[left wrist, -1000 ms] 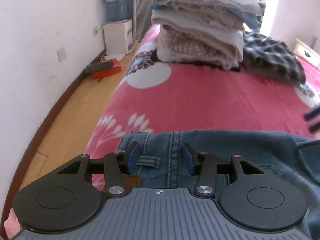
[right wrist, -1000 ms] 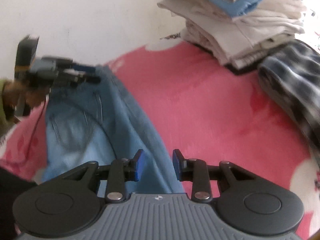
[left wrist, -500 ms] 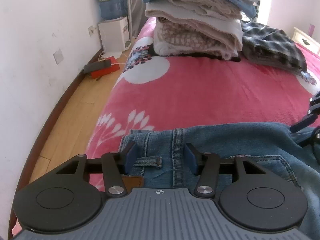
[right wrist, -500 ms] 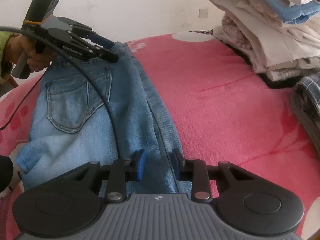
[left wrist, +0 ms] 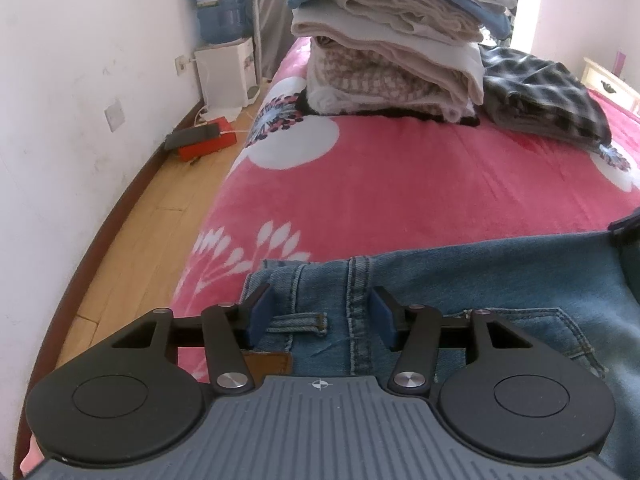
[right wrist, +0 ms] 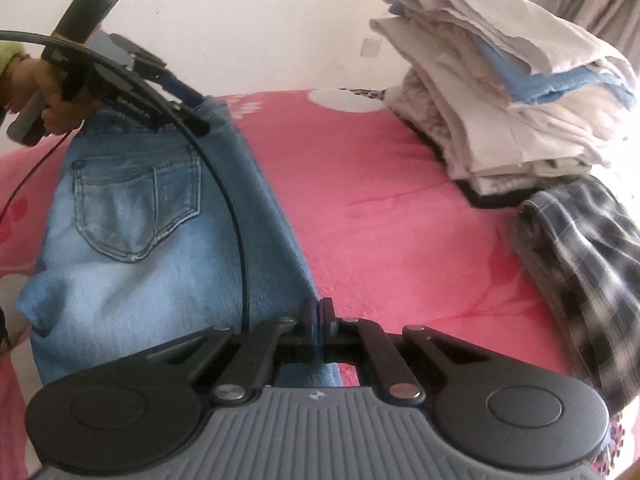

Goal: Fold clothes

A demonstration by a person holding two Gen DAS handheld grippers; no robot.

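Closing since earlier, the right gripper (right wrist: 319,312) now pinches the jeans' (right wrist: 160,248) edge; the left gripper (left wrist: 320,316) gapes half-wide, empty, over their waistband on the pink floral blanket (left wrist: 400,184) near a folded stack (left wrist: 396,52).

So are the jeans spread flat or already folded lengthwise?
Folded lengthwise: the jeans lie as one narrow strip on the pink blanket, one back pocket up.
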